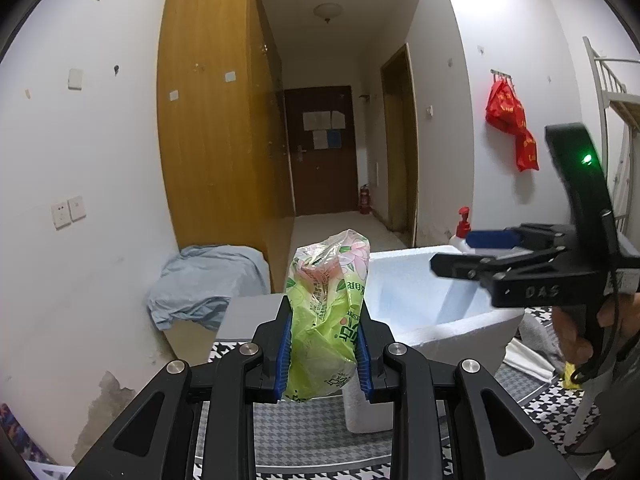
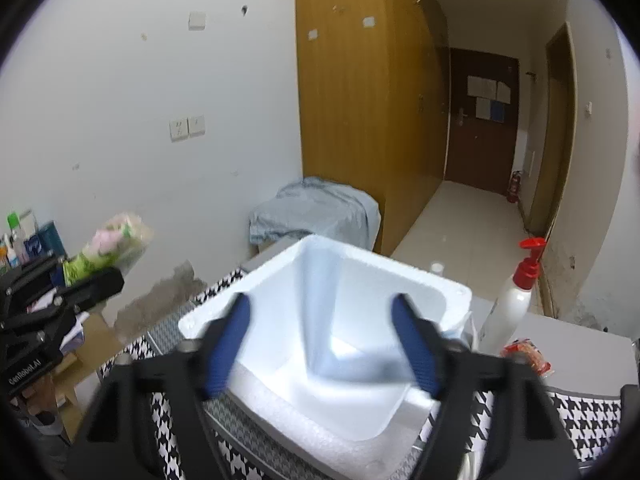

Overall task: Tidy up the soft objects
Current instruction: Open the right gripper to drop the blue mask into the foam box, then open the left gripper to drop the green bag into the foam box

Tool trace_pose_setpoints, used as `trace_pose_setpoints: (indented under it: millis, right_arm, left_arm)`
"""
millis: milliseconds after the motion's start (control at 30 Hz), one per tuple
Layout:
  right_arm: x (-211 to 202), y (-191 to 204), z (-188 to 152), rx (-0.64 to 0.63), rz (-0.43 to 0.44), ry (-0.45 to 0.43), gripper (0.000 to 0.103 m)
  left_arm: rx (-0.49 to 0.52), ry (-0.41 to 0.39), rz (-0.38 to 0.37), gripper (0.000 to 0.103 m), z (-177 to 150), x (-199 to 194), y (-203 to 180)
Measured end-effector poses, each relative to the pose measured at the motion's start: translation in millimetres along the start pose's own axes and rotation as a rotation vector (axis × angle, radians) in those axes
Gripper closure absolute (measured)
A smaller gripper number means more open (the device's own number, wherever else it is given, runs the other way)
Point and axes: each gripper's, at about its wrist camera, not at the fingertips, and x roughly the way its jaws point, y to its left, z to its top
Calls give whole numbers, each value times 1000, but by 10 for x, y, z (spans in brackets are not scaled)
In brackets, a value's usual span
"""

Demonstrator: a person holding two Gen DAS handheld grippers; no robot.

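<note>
Your left gripper (image 1: 322,354) is clamped on a crinkly green plastic packet (image 1: 326,312) printed with pink flowers; both blue pads (image 1: 285,354) press into its lower half, and the packet stands upright between them with its twisted top rising above the fingertips. Take the white foam box (image 2: 280,364) as your landmark: the packet is held in the air just off the box's left side, not over its opening, and in the right wrist view it shows blurred at the far left, well apart from the box. Your right gripper (image 2: 322,344) hangs directly above the box's open cavity with its jaws spread wide and nothing between them; its blue fingers (image 2: 412,344) are smeared by motion blur. No soft object can be made out in what shows of the box's pale interior. The box sits on a black-and-white houndstooth cloth (image 2: 576,416). Just to the right of the box stands a white pump bottle (image 2: 510,308) with a red pump head, and in front of that bottle, still right of the box, lies a small red packet (image 2: 528,354). Behind the box, toward the wooden wardrobe (image 2: 360,92), a light blue cloth (image 2: 316,208) is draped over a low piece of furniture. Seen from the left wrist, your hand (image 1: 572,334) holds the right gripper's handle beside the box's right edge.
</note>
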Motion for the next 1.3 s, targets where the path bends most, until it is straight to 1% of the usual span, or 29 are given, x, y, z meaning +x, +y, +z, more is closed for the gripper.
trace_pose_setpoints:
  millis: [200,367,400,433,467,500,533,733,800,967,1067,1167,1300]
  right_arm:
    - [-105,-24,-18,4,-6,-3,23]
    - [-187,-34,-24,-4,-19,-10,22]
    - [-201,-31,-26,-7,-18,-12,19]
    - [-216,-22,-22,-11,-18,-17,11]
    - [-247,-22,-28,-15,-29,-28,7]
    - [-272,-33,-34,-15,-42,-38,1]
    - [-299,-42,-37,-12,-57,-50,0]
    - [-357,-163,-75,22,-63,-35,0]
    - [-386,-183,-100,10,-84,-40,0]
    - [-484,-204,-162,-6,-101,-62,0]
    - [-535,-275,-202,11,-107,-66,0]
    - [-588,-336,-265,17,-132,-66,0]
    - [-654,-416,-342,32,-144,-68,0]
  left_arm:
    - [-7,17,-1,75,33,83,-22]
    - [4,19,-18,75,84,134,-63]
    - [9,20,-19,75,80,138,-76]
    - [15,21,-21,75,91,155,-91]
    - [19,24,-21,75,93,169,-101]
    - [22,26,-22,75,97,189,-109]
    - [23,26,-26,75,106,203,-118]
    - [19,34,-57,75,148,293,-168]
    - [17,35,-66,75,161,316,-180]
    - [20,51,-103,75,205,406,-259]
    - [17,62,-127,75,215,459,-327]
    - [22,67,-140,75,222,509,-380]
    - [14,87,-156,75,237,602,-439]
